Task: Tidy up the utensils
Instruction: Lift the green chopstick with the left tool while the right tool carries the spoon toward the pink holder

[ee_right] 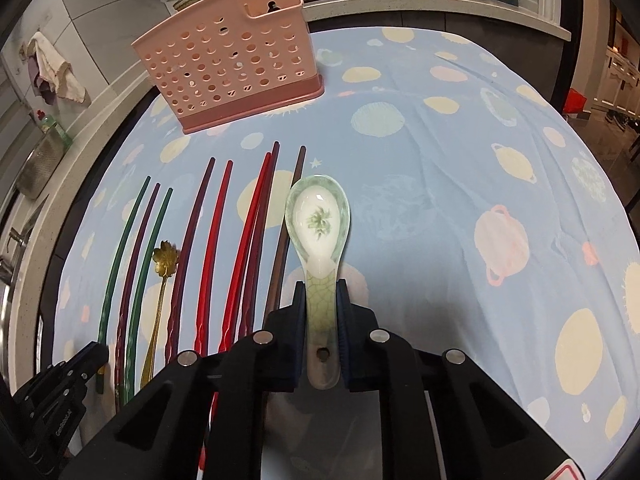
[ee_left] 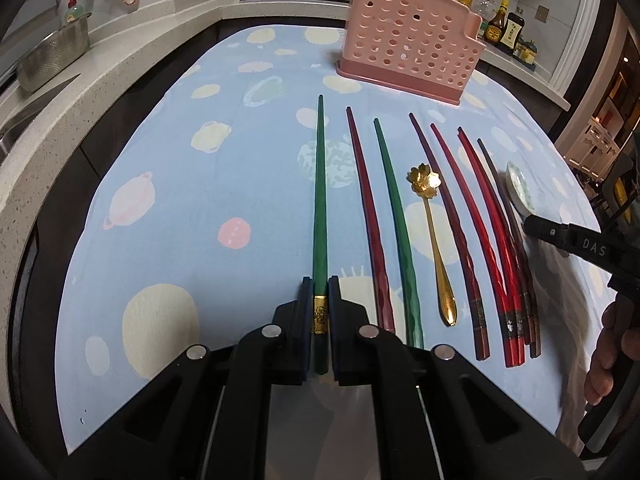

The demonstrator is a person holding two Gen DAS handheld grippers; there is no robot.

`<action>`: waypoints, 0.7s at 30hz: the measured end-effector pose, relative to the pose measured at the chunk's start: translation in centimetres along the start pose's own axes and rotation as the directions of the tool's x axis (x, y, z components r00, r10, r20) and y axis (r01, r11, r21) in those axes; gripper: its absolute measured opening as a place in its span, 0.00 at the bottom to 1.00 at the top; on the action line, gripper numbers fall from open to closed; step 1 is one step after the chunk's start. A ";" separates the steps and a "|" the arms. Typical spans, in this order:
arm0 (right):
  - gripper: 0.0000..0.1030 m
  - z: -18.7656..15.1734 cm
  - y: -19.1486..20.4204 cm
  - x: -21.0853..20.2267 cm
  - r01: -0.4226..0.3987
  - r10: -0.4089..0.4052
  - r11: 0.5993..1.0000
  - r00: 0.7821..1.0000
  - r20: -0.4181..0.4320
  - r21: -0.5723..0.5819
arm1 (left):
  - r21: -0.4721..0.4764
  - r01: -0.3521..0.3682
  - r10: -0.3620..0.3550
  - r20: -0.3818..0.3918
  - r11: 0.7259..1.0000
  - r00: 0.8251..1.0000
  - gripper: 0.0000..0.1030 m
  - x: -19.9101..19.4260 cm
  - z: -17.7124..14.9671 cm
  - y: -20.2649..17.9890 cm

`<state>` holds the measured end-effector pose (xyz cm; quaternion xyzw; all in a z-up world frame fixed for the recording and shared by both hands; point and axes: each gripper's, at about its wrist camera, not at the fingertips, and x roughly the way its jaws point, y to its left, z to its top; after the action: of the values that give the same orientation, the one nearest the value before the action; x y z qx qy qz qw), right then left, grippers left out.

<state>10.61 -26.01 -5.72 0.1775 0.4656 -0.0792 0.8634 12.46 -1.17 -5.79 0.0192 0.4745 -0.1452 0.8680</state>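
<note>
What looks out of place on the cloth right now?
Nothing is spilled or broken. Only oddity: the gold flower spoon lies among the chopsticks, splitting the row. The pink holder stands upright.

A: Where does the left wrist view sit?
B: Low over the near edge of the desk (ee_left: 180,184), looking forward along its jaws at the pink holder (ee_left: 408,48).
A: And the right one?
B: Equally close, further right, facing likewise. Both share the chopstick row (ee_right: 200,264) and holder.
</note>
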 end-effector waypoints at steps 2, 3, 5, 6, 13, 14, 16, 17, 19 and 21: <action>0.19 -0.3 -0.4 -0.2 -0.029 0.029 0.999 1.000 -0.011 0.020 | 0.007 -0.005 0.005 0.001 1.000 1.000 0.07 -0.1 -0.2 -0.1; 0.22 -0.4 -0.6 -0.4 -0.045 0.046 0.998 0.999 -0.016 0.036 | 0.009 -0.007 0.007 0.002 1.000 1.000 0.07 -0.2 -0.3 -0.1; 0.29 -0.6 -1.1 -1.0 -0.085 0.086 0.994 0.996 -0.009 0.068 | 0.011 -0.009 0.009 0.003 1.000 1.000 0.07 -0.3 -0.5 -0.1; 0.29 -0.7 -1.2 -1.3 -0.101 0.101 0.992 0.995 -0.003 0.078 | 0.013 -0.010 0.010 0.004 1.000 1.000 0.07 -0.3 -0.6 -0.2; 0.26 -0.1 -2.6 -2.4 -0.139 0.136 0.980 0.990 0.026 0.139 | 0.026 -0.022 0.022 0.008 0.999 1.000 0.07 -0.3 -0.8 -0.4; 0.22 0.0 -2.7 -2.1 -0.133 0.132 0.981 0.991 0.019 0.138 | 0.028 -0.024 0.024 0.008 0.999 1.000 0.07 -0.3 -0.8 -0.4; 0.16 -0.2 -2.9 -1.4 -0.135 0.136 0.980 0.991 0.005 0.144 | 0.028 -0.024 0.024 0.009 0.999 1.000 0.07 -0.3 -0.8 -0.4; 0.15 -0.3 -2.9 -1.2 -0.140 0.142 0.979 0.990 -0.001 0.150 | 0.029 -0.023 0.023 0.009 0.999 1.000 0.07 -0.3 -0.8 -0.4; 0.14 -0.7 -3.0 -0.8 -0.142 0.145 0.978 0.989 -0.010 0.154 | 0.031 -0.023 0.023 0.010 0.999 1.000 0.07 -0.3 -0.8 -0.4; 0.13 -1.0 -2.9 -0.6 -0.143 0.147 0.978 0.989 -0.016 0.154 | 0.030 -0.025 0.025 0.011 0.999 1.000 0.07 -0.3 -0.8 -0.4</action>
<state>8.64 -28.37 -6.44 0.2775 0.4559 -0.0490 0.8442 11.48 -1.37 -5.92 0.0376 0.4673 -0.1418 0.8718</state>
